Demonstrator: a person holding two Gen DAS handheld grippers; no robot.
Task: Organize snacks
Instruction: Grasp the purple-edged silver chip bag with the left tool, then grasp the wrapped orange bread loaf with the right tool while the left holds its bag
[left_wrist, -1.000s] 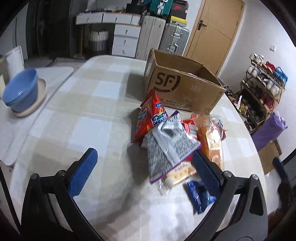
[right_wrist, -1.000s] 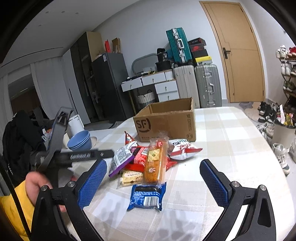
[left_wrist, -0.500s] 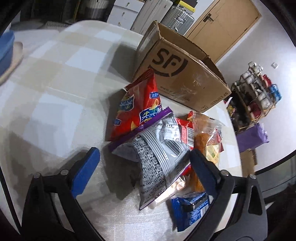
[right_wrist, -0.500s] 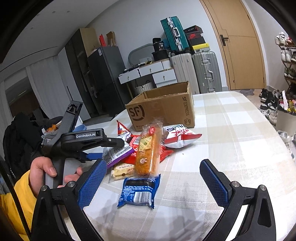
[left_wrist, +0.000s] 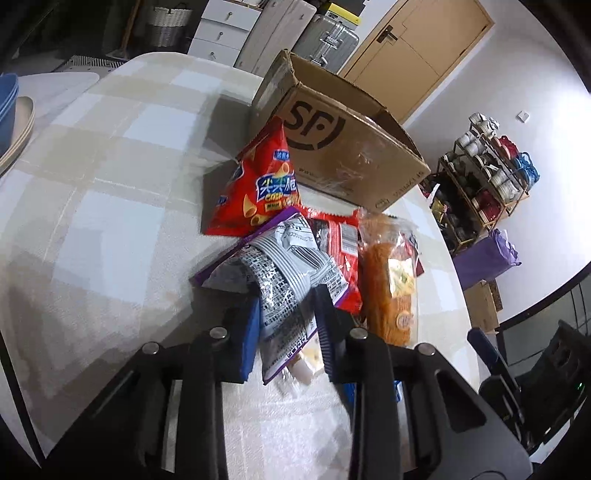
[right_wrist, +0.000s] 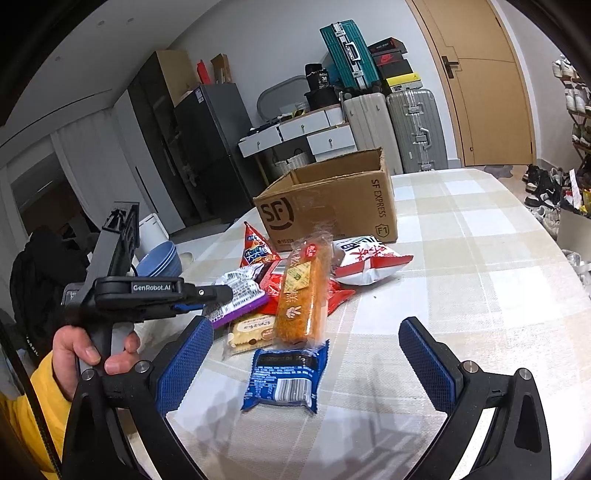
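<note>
Cardboard box (right_wrist: 328, 206) is standing open near the far side of the table (right_wrist: 480, 266), its inside not showing in either view, so whether anything is packed cannot be told. Snacks are lying heaped just in front of it: red chip bag (left_wrist: 258, 188), silver-and-purple packet (left_wrist: 284, 266), orange cake roll (right_wrist: 304, 295), white-and-red bag (right_wrist: 365, 258), biscuit pack (right_wrist: 249, 332), blue wrapper (right_wrist: 286, 376).

Left hand-held gripper (left_wrist: 286, 332) is pinching the near end of the silver-and-purple packet between its blue pads (left_wrist: 249, 332); the packet is resting on the pile, not yet lifted clear. Right hand-held gripper (right_wrist: 303, 362) is hovering over the blue wrapper, jaws wide apart, gripping nothing.

Judgement: sorting is barely beginning. First grasp is being made; every visible packet is waiting to go into the box.
</note>
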